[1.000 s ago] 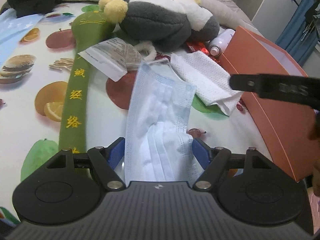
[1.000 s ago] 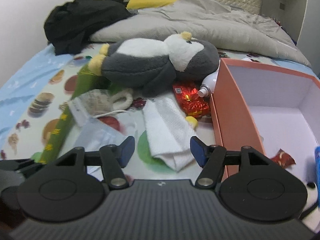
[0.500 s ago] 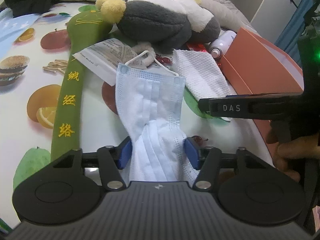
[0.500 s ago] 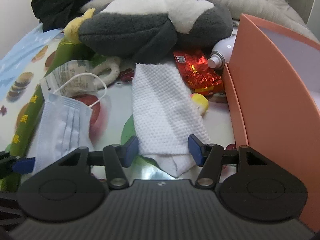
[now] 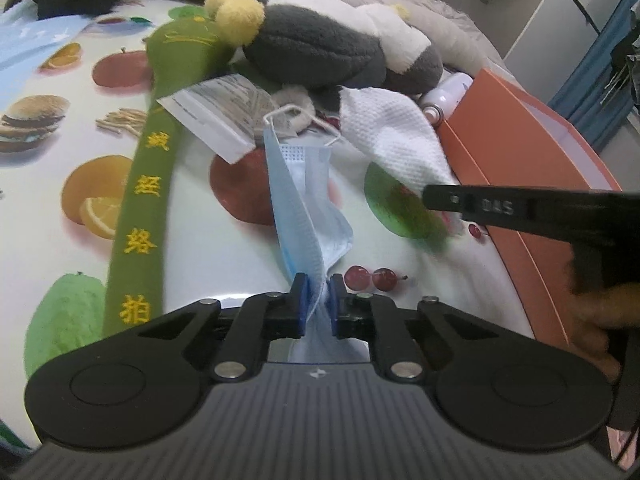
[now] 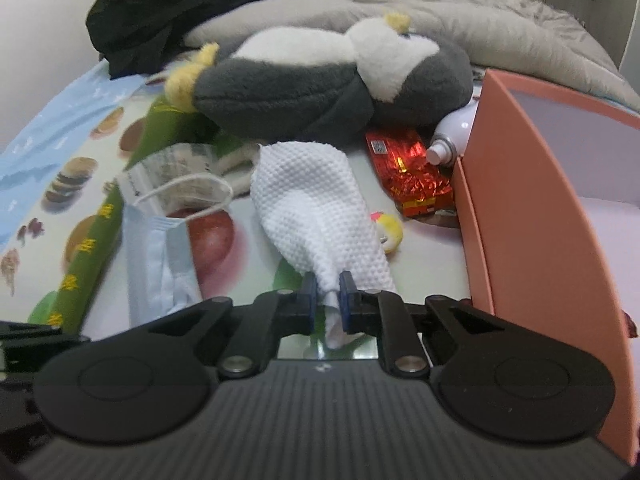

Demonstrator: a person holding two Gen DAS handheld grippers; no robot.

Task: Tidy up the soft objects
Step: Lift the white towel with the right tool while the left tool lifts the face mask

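My left gripper (image 5: 317,284) is closing and its pads pinch the near end of a light blue face mask (image 5: 306,200), bunched between the jaws. My right gripper (image 6: 329,282) is closing too, its pads squeezing the near corner of a white textured cloth (image 6: 316,208). That cloth (image 5: 394,140) and the right gripper's finger show in the left wrist view; the mask (image 6: 158,256) lies left of the right gripper. A grey and white plush penguin (image 6: 328,84) lies behind both, beside a green embroidered strap (image 5: 138,216).
An open orange box (image 6: 532,216) stands on the right. A red foil packet (image 6: 412,176), a white spray bottle (image 6: 452,136), a printed plastic bag (image 5: 218,116) and a small yellow toy (image 6: 390,228) lie on the fruit-print sheet (image 5: 48,152). Grey duvet (image 6: 440,16) and black clothing (image 6: 160,12) sit behind.
Both grippers have gone from wide apart to pinched. The left has gathered the mask into a narrow fold. The right came forward and down onto the white cloth's corner.
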